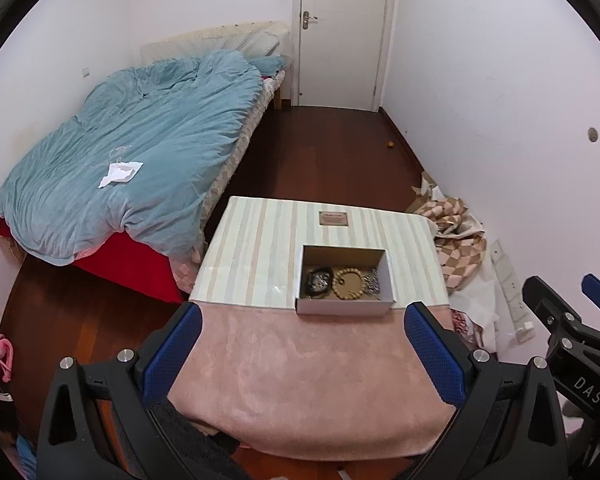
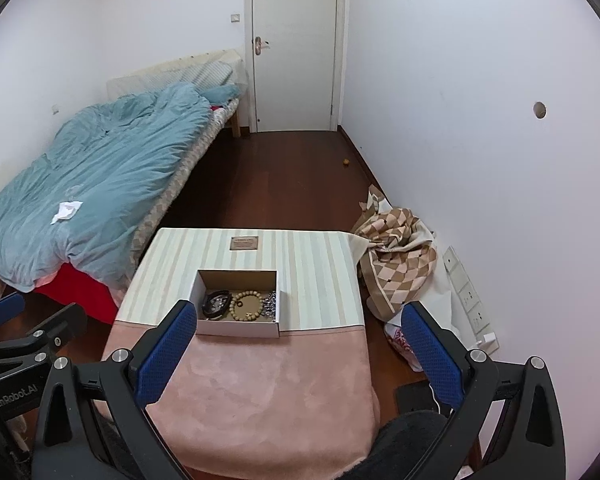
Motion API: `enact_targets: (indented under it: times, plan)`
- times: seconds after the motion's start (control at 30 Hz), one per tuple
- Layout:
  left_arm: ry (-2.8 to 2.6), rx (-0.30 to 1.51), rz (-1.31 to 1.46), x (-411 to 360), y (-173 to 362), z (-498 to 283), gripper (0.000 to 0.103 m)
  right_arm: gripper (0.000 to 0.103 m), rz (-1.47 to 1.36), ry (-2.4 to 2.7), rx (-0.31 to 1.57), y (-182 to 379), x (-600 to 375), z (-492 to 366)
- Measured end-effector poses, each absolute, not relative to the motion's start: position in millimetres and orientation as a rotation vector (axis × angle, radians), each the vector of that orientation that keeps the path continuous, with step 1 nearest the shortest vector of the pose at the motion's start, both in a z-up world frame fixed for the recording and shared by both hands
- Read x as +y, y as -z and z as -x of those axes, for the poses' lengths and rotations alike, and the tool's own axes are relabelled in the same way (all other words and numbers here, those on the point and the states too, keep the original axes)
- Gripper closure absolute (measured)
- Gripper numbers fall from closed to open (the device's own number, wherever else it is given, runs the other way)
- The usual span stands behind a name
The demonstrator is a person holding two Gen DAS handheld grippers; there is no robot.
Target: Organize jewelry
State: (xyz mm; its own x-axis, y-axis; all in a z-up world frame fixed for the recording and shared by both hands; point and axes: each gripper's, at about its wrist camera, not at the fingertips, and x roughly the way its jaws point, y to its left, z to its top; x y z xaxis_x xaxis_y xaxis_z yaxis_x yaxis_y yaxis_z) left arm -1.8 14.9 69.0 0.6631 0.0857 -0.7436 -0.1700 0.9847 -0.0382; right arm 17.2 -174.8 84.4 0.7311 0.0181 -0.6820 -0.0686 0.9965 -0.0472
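Observation:
A small open cardboard box [image 1: 386, 276] [image 2: 198, 286] sits on a low table, at the seam between a striped cover [image 1: 256, 248] [image 2: 316, 276] and a pink cloth [image 1: 300, 376] [image 2: 272, 392]. Inside lie a dark bracelet [image 1: 318, 282] [image 2: 217, 304], a wooden bead bracelet [image 1: 350, 283] [image 2: 249, 306] and a silver chain [image 1: 373, 283] [image 2: 271, 304]. My left gripper [image 1: 300, 354] is open and empty, held above the pink cloth in front of the box. My right gripper [image 2: 298, 354] is open and empty, also short of the box.
A bed with a blue quilt [image 1: 140, 148] [image 2: 88, 176] stands to the left. A checkered blanket [image 1: 456, 240] [image 2: 400, 256] lies on the floor right of the table, by the wall. A closed door [image 1: 342, 32] is at the far end. Dark wood floor [image 2: 284, 184] lies between.

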Motion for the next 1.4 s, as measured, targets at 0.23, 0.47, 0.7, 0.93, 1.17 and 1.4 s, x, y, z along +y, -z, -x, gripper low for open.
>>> enact_targets:
  times: [0.23,0.47,0.7,0.93,1.17,1.4]
  plan:
    - [-0.151,0.908,0.098,15.8,-37.9,-40.3,0.000,0.000,0.077,-0.031,0.797,-60.2,-172.3,-55.8]
    - [-0.153,0.959,0.078,14.3,-16.9,-70.5,0.000,0.000,0.091,-0.014,0.870,-28.3,-170.3,-94.3]
    - [-0.145,0.998,0.095,15.8,-3.8,-91.1,0.000,0.000,0.099,-0.008,0.916,-10.7,-170.1,-114.2]
    - [-0.150,1.013,0.101,14.1,3.2,-96.3,0.000,0.000,0.118,-0.007,0.940,-1.2,-169.5,-121.1]
    - [-0.145,1.014,0.100,14.0,3.9,-96.8,0.000,0.000,0.114,-0.012,0.944,-0.8,-170.4,-121.0]
    - [-0.162,1.014,0.087,18.2,7.7,-94.7,0.000,0.000,0.117,-0.023,0.953,0.7,-171.5,-121.0]
